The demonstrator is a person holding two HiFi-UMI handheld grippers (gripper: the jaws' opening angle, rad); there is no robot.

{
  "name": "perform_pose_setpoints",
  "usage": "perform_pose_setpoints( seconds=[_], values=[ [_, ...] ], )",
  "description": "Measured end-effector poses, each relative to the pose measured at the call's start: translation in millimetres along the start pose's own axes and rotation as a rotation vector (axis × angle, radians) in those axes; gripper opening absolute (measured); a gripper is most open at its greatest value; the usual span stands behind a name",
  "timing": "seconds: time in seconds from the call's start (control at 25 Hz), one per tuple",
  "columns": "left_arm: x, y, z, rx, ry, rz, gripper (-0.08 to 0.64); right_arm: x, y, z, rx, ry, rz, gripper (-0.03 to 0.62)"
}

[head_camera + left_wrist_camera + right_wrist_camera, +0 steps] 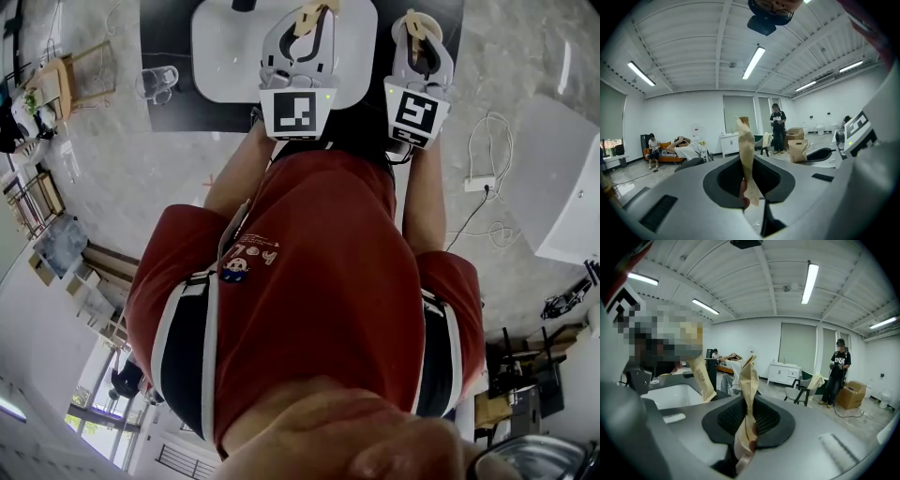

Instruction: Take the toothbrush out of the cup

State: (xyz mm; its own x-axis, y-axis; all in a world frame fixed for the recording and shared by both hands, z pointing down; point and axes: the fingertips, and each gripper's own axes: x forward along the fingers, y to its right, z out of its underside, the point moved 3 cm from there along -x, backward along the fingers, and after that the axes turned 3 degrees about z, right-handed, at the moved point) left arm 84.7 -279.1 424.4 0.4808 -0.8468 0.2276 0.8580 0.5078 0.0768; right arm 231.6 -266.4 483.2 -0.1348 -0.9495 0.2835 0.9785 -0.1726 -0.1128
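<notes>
Beside closed left claw (310, 13), right claw (414, 22) stands closed.

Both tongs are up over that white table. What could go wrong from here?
1. The left tongs and right tongs are both shut and empty, and no cup or toothbrush shows in any view; reaching like this could knock the cup rather than grip the brush.
2. They hang close side by side over the white table, so they might bump each other.
3. A power strip with its cable lies on the floor nearby: a possible trip.
</notes>
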Motion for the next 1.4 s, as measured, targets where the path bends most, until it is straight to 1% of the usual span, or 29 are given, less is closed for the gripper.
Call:
perform_pose_setpoints(
  seconds=[0.28,0.64,0.92,1.12,1.28,1.4],
  values=[
    [-14,-1,-6,0.005,0.025,-0.003,0.048,-11,3,-13,-0.027,0.025,0.047,0.054],
    [-39,-16,-22,0.002,0.129,-0.039,0.048,-33,4,-40,-0.048,0.091,0.105,0.052],
    [-65,-33,-33,-0.016,0.182,-0.078,0.048,-52,-6,-65,-0.071,0.147,0.128,0.052],
    [-85,-52,-38,-0.054,0.216,-0.111,0.048,-61,-21,-84,-0.069,0.194,0.124,0.052],
    [-105,-73,-45,-0.036,0.244,-0.149,0.048,-66,-46,-105,-0.083,0.242,0.096,0.052],
    [-123,-89,-44,-0.028,0.257,-0.189,0.048,-67,-64,-116,-0.065,0.27,0.062,0.052]
  ],
)
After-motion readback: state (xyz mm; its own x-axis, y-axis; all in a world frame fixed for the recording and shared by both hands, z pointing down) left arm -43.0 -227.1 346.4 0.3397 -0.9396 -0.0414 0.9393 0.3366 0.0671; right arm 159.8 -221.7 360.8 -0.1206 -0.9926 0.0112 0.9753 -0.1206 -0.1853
